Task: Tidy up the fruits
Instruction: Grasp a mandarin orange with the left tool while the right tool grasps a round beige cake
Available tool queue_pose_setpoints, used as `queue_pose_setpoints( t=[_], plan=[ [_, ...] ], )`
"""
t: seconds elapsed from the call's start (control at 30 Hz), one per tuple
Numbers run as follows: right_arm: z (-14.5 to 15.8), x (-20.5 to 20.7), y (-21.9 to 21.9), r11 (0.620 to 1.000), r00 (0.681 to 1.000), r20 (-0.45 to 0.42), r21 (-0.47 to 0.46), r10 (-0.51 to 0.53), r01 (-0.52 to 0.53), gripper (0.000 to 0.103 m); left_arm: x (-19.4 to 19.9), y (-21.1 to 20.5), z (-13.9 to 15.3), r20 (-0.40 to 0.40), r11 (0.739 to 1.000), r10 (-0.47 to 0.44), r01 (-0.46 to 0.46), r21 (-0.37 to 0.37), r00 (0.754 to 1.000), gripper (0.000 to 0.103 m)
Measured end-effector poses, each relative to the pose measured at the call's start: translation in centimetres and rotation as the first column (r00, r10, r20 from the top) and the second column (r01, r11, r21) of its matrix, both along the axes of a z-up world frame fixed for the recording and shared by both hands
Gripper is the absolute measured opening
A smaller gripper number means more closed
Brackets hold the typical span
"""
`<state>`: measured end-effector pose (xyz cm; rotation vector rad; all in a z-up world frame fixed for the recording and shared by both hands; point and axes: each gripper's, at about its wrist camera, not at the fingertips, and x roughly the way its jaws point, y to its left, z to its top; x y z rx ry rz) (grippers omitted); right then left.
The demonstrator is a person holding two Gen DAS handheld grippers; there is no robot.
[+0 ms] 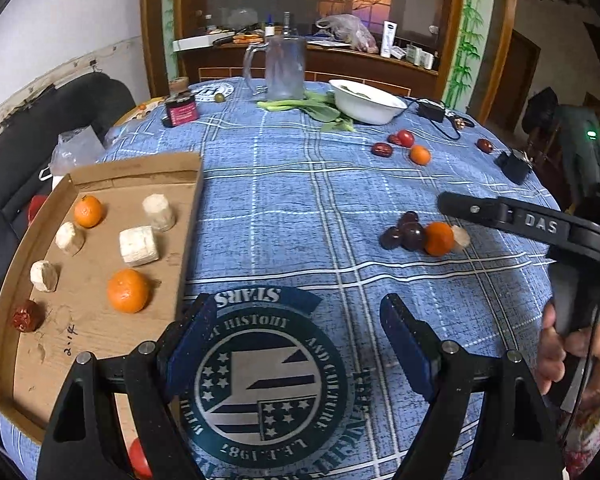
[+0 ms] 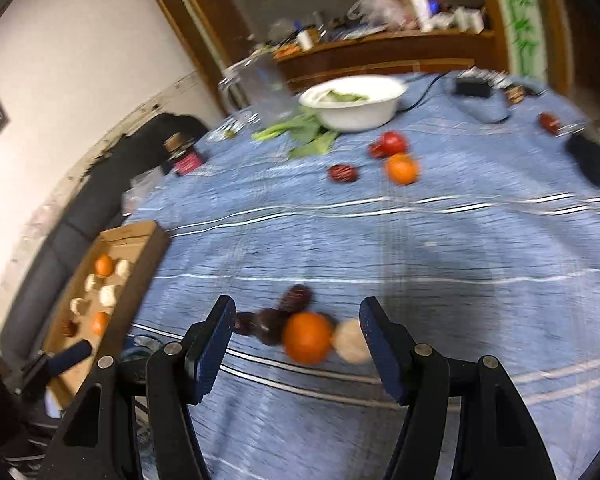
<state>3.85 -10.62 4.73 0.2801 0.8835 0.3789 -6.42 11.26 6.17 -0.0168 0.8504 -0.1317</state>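
Looks like the right tool [image 2: 296,344], jaws apart and empty, is lining up on the tangerine [image 2: 307,337] just ahead between its tips, while the left tool [image 1: 296,344] idles open beside the cardboard tray [image 1: 100,178] where sorted fruit goes

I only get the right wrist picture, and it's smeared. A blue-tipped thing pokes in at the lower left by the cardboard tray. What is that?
Observer: That is the left gripper. Its own camera shows its jaws open with nothing between them.
Visitor: What is it pointing at?
Observer: A round dark-green printed emblem on the blue checked tablecloth, right beside the shallow brown cardboard tray.
Visitor: And who moves the gripper I look through?
Observer: A person's hand wraps the black handle of the right gripper, at the right edge of the left wrist view.
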Motion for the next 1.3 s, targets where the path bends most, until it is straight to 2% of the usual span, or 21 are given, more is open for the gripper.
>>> queue_pose_setpoints(
  t=[0.07, 0.13, 0.2, 0.27, 0.3, 0.37, 0.43, 0.47, 0.57, 0.73, 0.83, 0.9, 0.97, 1.1, 1.17, 1.3],
  plan=[
    [-1.2, 0.9, 1.2, 0.998, 0.996, -0.073, 0.026, 0.052, -0.051, 0.071, 0.1, 0.5, -0.1, -0.005, 1.0, 0.01, -0.01, -0.004, 1.0, 0.083],
    [-1.1, 0.7, 1.9, 0.996, 0.993, -0.083, 0.044, 0.086, -0.083, 0.072, 0.2, 0.8, -0.1, -0.008, 1.0, 0.017, -0.017, -0.01, 1.0, 0.083],
    [-0.3, -0.3, 1.8, 0.952, 0.974, -0.087, 0.247, 0.207, -0.18, 0.072, 0.2, 1.0, -0.1, -0.007, 1.0, 0.021, -0.021, -0.012, 1.0, 0.083],
    [0.6, -1.5, 1.4, 0.88, 0.95, -0.06, 0.399, 0.306, -0.258, 0.073, 0.3, 1.1, -0.2, -0.01, 1.0, 0.02, -0.02, -0.019, 1.0, 0.083],
    [1.1, -2.1, 1.1, 0.874, 0.951, -0.034, 0.408, 0.306, -0.266, 0.073, 0.3, 1.1, -0.2, -0.01, 1.0, 0.018, -0.018, -0.019, 1.0, 0.083],
    [2.1, -2.9, 0.2, 0.905, 0.968, 0.003, 0.354, 0.252, -0.236, 0.073, 0.2, 0.8, -0.3, -0.011, 1.0, 0.01, -0.01, -0.016, 1.0, 0.083],
    [2.4, -3.2, -0.7, 0.968, 0.99, 0.013, 0.209, 0.14, -0.14, 0.073, 0.1, 0.4, -0.4, -0.016, 1.0, -0.008, 0.007, -0.021, 1.0, 0.083],
    [2.2, -3.0, -0.9, 0.994, 0.998, 0.007, 0.086, 0.066, -0.066, 0.072, 0.0, 0.1, -0.4, -0.016, 1.0, -0.02, 0.019, -0.024, 1.0, 0.083],
    [1.0, -2.2, -1.0, 0.996, 1.0, -0.013, -0.083, -0.029, 0.028, 0.072, 0.0, -0.9, -0.6, -0.007, 0.998, -0.064, 0.063, -0.03, 0.998, 0.083],
    [-0.8, -1.6, 0.7, 0.986, 0.999, -0.026, -0.163, -0.044, 0.039, 0.072, 1.4, -2.9, -1.4, 0.014, 0.992, -0.126, 0.126, -0.025, 0.992, 0.083],
    [-1.2, -1.1, 1.5, 0.973, 0.999, -0.015, -0.228, -0.04, 0.036, 0.071, 3.1, -4.1, -2.2, -0.011, 0.985, -0.168, 0.168, -0.046, 0.986, 0.083],
    [-1.4, -0.9, 1.6, 0.965, 0.999, -0.013, -0.259, -0.037, 0.032, 0.064, 4.1, -4.7, -2.9, -0.031, 0.982, -0.183, 0.18, -0.062, 0.983, 0.078],
    [-1.7, -0.7, 1.4, 0.963, 0.999, -0.019, -0.269, -0.038, 0.032, 0.054, 4.8, -5.2, -3.2, -0.047, 0.979, -0.194, 0.19, -0.069, 0.98, 0.069],
    [-2.4, -0.5, 0.8, 0.962, 0.999, -0.022, -0.271, -0.04, 0.033, 0.043, 5.5, -5.7, -3.5, -0.041, 0.975, -0.213, 0.209, -0.078, 0.976, 0.068],
    [-2.4, -0.4, 0.6, 0.961, 0.999, -0.021, -0.273, -0.048, 0.041, 0.035, 5.9, -5.9, -3.7, -0.042, 0.973, -0.219, 0.215, -0.087, 0.975, 0.063],
    [-2.4, -0.5, 0.1, 0.968, 0.998, -0.022, -0.248, -0.057, 0.05, 0.033, 6.8, -6.6, -4.6, -0.066, 0.968, -0.237, 0.23, -0.095, 0.969, 0.046]
  ],
)
